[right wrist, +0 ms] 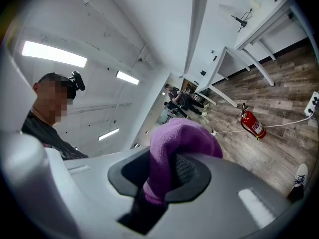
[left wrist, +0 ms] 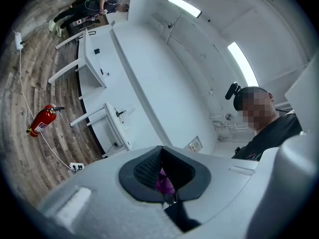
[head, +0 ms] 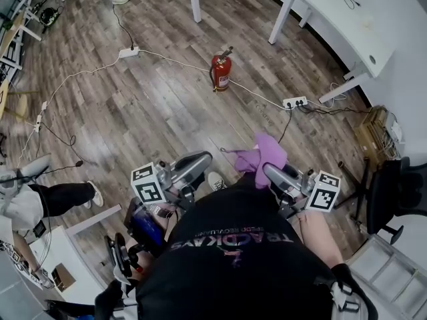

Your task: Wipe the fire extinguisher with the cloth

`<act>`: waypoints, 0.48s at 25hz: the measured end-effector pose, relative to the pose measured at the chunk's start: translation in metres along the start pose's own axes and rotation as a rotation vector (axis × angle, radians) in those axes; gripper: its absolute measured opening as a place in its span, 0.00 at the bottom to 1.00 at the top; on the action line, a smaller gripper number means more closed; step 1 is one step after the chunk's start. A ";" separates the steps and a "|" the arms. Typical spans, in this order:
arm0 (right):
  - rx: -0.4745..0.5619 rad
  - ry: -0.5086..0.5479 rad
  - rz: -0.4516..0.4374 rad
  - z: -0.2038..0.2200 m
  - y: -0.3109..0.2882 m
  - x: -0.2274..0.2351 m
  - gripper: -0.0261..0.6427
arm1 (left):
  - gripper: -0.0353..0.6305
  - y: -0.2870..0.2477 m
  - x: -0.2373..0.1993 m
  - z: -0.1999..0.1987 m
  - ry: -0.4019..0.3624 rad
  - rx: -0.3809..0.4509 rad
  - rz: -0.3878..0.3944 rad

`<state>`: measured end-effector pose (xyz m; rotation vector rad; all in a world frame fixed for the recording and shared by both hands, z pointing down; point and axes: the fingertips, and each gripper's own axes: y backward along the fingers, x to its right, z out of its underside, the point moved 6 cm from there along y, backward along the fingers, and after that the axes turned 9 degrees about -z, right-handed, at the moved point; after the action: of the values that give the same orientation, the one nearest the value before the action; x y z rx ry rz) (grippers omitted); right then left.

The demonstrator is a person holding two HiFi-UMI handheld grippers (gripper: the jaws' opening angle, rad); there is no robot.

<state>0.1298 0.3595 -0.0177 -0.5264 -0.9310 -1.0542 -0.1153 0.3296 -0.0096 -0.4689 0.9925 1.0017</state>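
Now your right tool (right wrist: 170,174) grips the cloth (right wrist: 182,138), your left tool (left wrist: 163,177) pinches only its corner; pulling could slip it free.

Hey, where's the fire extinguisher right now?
In the head view, the fire extinguisher stands upright on the wood floor, upper centre, by a white cable.

The right gripper (right wrist: 170,179) jaws clamp the purple cloth (right wrist: 182,138); the red fire extinguisher (right wrist: 252,124) is well apart on the wooden floor (right wrist: 279,156)

bright, even light from ceiling strip lights (left wrist: 185,6), soft shadows, strong fisheye bending and dark vignetted corners.
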 end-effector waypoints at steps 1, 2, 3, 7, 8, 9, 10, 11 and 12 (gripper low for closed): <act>0.000 -0.004 0.002 0.001 0.000 0.001 0.16 | 0.05 0.001 -0.001 0.001 0.008 0.007 -0.004; 0.000 -0.008 0.003 0.002 0.001 0.002 0.16 | 0.05 0.003 -0.003 0.001 0.018 0.017 -0.007; -0.001 -0.012 0.003 0.003 0.001 0.003 0.16 | 0.05 0.004 -0.004 0.001 0.029 0.028 -0.010; -0.003 -0.016 0.004 0.008 0.002 0.002 0.16 | 0.05 0.005 -0.006 0.000 0.036 0.041 -0.011; -0.005 -0.017 0.004 0.009 0.001 0.002 0.16 | 0.05 0.005 -0.006 0.000 0.036 0.040 -0.010; -0.008 -0.019 0.004 0.010 0.001 0.002 0.16 | 0.05 0.005 -0.006 0.000 0.036 0.038 -0.010; -0.012 -0.021 0.003 0.011 0.000 0.002 0.16 | 0.05 0.005 -0.006 0.000 0.038 0.037 -0.010; -0.016 -0.023 0.001 0.012 -0.001 0.002 0.16 | 0.05 0.005 -0.006 0.000 0.040 0.037 -0.011; -0.020 -0.026 -0.001 0.012 -0.002 0.002 0.16 | 0.05 0.005 -0.006 0.000 0.042 0.038 -0.013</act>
<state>0.1235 0.3664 -0.0101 -0.5575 -0.9439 -1.0606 -0.1207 0.3296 -0.0041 -0.4656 1.0433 0.9631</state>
